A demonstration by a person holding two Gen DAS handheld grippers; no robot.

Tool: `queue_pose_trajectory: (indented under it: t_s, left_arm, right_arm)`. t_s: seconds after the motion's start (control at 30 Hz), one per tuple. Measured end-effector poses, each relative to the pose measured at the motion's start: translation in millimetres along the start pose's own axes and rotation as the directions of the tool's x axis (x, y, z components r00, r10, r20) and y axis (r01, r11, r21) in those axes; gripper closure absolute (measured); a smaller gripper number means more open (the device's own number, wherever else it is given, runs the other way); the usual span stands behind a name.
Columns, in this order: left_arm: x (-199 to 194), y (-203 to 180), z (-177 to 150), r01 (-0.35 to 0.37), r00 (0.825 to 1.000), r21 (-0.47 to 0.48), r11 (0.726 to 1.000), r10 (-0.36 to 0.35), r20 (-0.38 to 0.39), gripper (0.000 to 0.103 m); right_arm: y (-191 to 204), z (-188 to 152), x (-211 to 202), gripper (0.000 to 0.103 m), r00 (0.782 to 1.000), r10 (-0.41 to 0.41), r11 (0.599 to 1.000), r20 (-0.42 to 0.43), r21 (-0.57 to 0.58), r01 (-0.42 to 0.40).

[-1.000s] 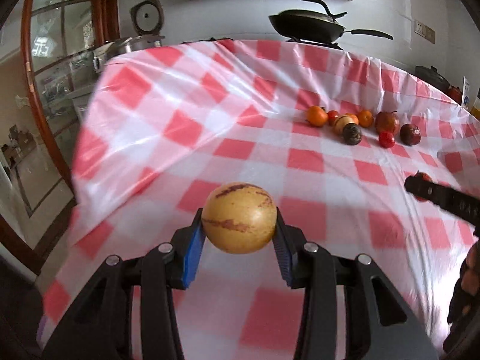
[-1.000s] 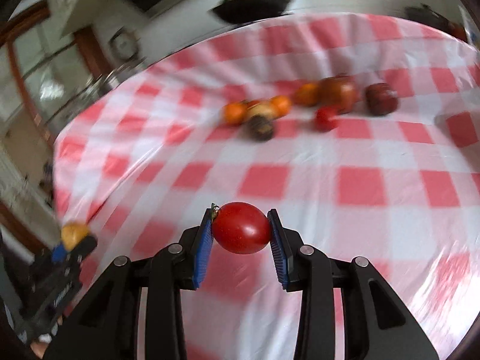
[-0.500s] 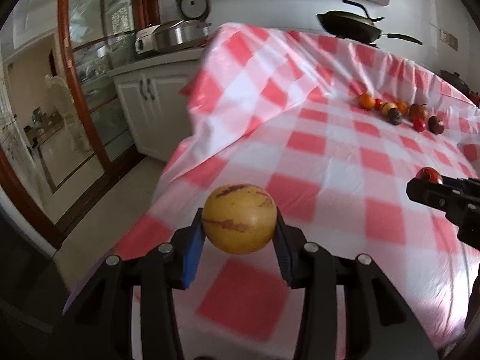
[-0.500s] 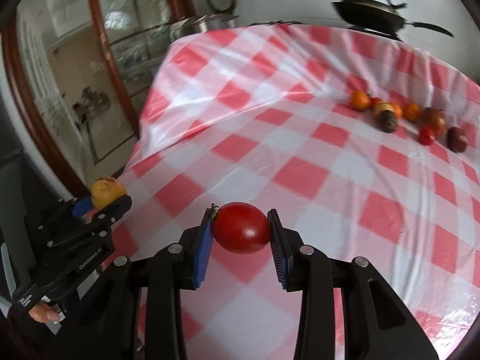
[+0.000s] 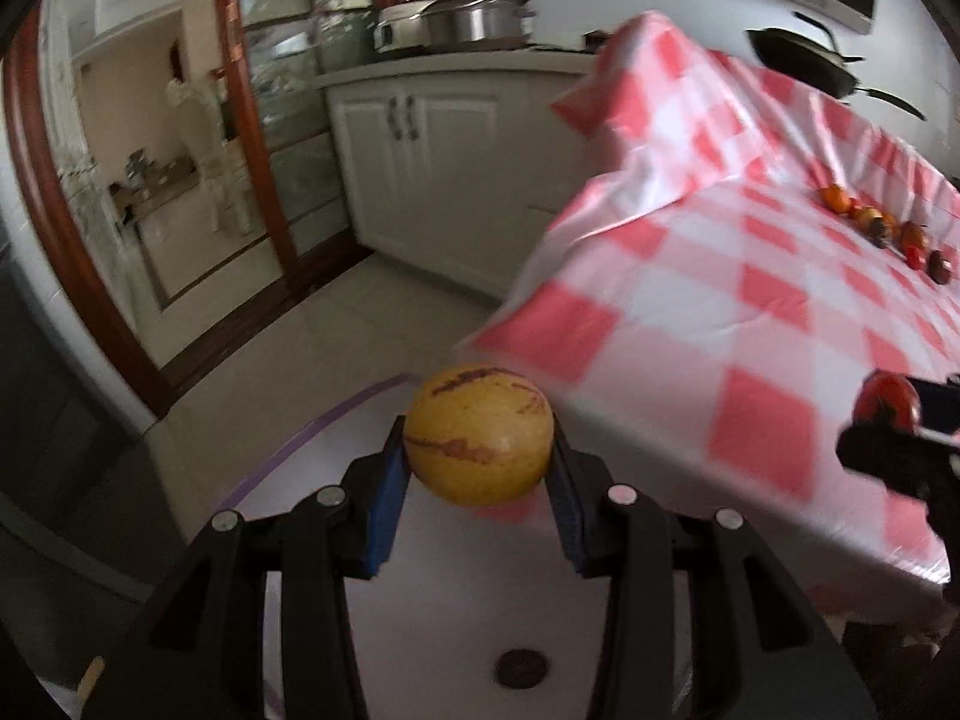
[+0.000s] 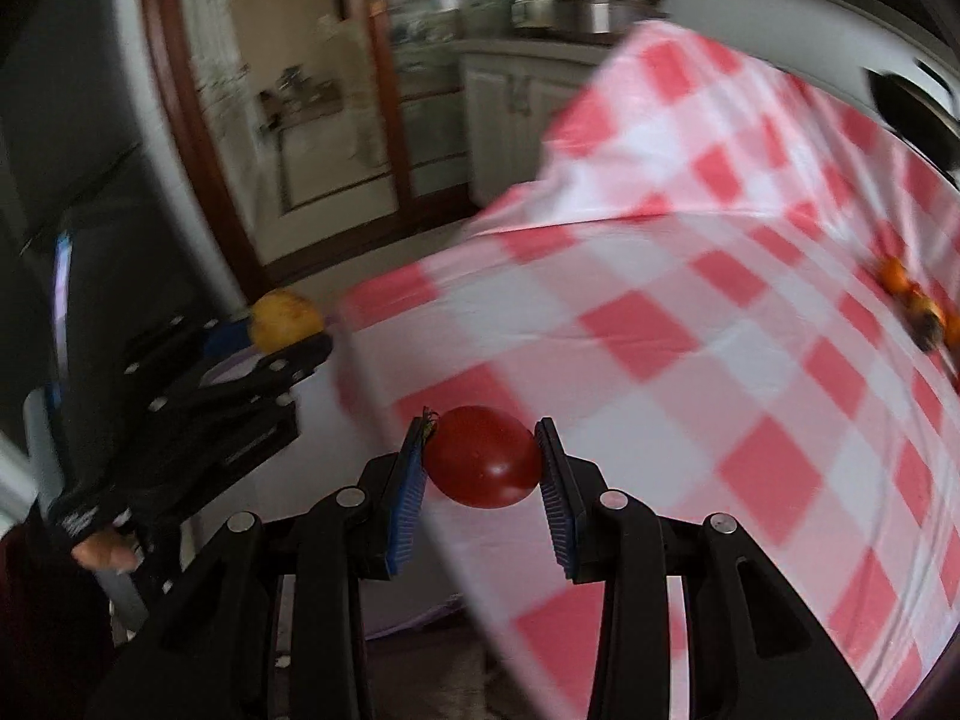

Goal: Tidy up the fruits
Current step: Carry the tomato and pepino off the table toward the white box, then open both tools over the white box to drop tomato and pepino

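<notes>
Worktop point(image 5: 750, 300) draped in a red-and-white checked cloth, seen from beyond its near corner; both claws are off its edge, over a pale surface with a purple rim point(image 5: 312, 432) whose nature cannot be told. A row of remaining fruits point(image 5: 882, 228) lies near the far side of the cloth, well apart from both claws, so the sorting is judged to be only partly done: two fruits are in transit, none is seen set down at a destination, and several are left to fetch.

Left claw point(image 5: 478, 468): closed on a yellow fruit with purple streaks point(image 5: 478, 435), pads pressing its two sides. Right claw point(image 6: 480, 468): closed on a red tomato point(image 6: 483, 456), its stalk end against the left pad.

The left wrist view alone shows the pale rimmed surface beneath the yellow fruit and the fruit row sharply enough to count as separate pieces. The right wrist view, heavily blurred, alone shows the left claw point(image 6: 282, 336) from the side, with a fingertip of the person's hand point(image 6: 105, 552) on its handle.
</notes>
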State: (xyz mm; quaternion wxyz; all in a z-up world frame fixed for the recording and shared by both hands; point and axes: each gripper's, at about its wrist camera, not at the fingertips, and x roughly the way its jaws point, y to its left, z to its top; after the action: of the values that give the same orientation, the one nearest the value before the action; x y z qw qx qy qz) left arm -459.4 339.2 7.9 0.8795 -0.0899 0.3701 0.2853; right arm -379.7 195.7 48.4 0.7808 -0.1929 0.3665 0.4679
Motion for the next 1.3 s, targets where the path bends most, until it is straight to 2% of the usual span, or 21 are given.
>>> queue_pose_trajectory:
  t_s: [0.2,0.3,0.43,0.53,0.63,0.8,0.9,1.07,1.17,1.2,1.23,1.27,1.3]
  left_arm:
    - [15.3,35.5,-21.0,-0.05,0.997,-0.052,0.997,0.047,-0.062,0.06]
    - [24.7,44.1,-29.2,-0.063,0.994,-0.065,0.996,0.056,-0.097,0.06]
    - [50.4,51.9,-46.6,-0.084,0.977,-0.067,0.994,0.069,-0.202,0.06]
    - [73.5,56.6,-62.2,-0.092,0.948,-0.078,0.993,0.063,-0.311,0.06]
    - [93.8,59.7,-78.3,-0.109,0.912,-0.073,0.991,0.071,-0.403,0.06]
    - [114.4,61.4,-98.4,-0.142,0.858,-0.048,0.989,0.099,-0.504,0.06]
    - [119.9,64.1,-107.2,-0.152,0.841,-0.045,0.987,0.105,-0.531,0.06]
    - [117.5,64.0,-109.4,-0.149,0.839,-0.046,0.988,0.102,-0.534,0.059]
    - [115.9,67.0,-109.0,-0.14,0.841,-0.073,0.987,0.08,-0.535,0.059]
    - [115.5,68.4,-106.7,-0.139,0.842,-0.088,0.986,0.071,-0.534,0.057]
    - [113.0,70.0,-103.4,-0.141,0.846,-0.096,0.985,0.069,-0.529,0.045]
    - [111.7,73.6,-100.8,-0.149,0.853,-0.099,0.984,0.078,-0.515,0.031]
    - [107.7,76.4,-96.5,-0.165,0.865,-0.097,0.981,0.097,-0.492,0.027]
  right_arm:
    - [57.8,-7.0,24.7,0.067,0.992,0.098,0.984,-0.081,-0.144,-0.109]
    - [78.4,-14.4,40.6,0.067,0.984,0.119,0.97,-0.131,-0.196,-0.143]
    - [94.3,-29.0,78.2,0.067,0.963,0.133,0.957,-0.236,-0.221,-0.186]
    - [95.9,-39.8,109.6,0.067,0.945,0.105,0.956,-0.309,-0.229,-0.181]
    - [93.2,-50.0,144.0,0.067,0.916,0.08,0.961,-0.392,-0.213,-0.174]
    - [91.7,-61.7,183.6,0.067,0.867,0.037,0.968,-0.498,-0.198,-0.155]
    - [98.0,-66.2,195.2,0.067,0.848,-0.001,0.963,-0.53,-0.229,-0.143]
    - [101.5,-69.5,202.4,0.067,0.834,-0.021,0.962,-0.552,-0.237,-0.133]
    - [101.9,-68.4,199.0,0.064,0.84,-0.022,0.964,-0.542,-0.235,-0.126]
    - [101.8,-64.0,200.6,0.06,0.844,-0.022,0.963,-0.536,-0.237,-0.125]
    - [101.0,-62.0,196.6,0.05,0.852,-0.017,0.964,-0.523,-0.233,-0.124]
    - [102.7,-62.6,193.3,0.046,0.858,-0.012,0.966,-0.514,-0.228,-0.123]
    - [101.9,-60.8,189.3,0.045,0.864,-0.005,0.968,-0.503,-0.221,-0.123]
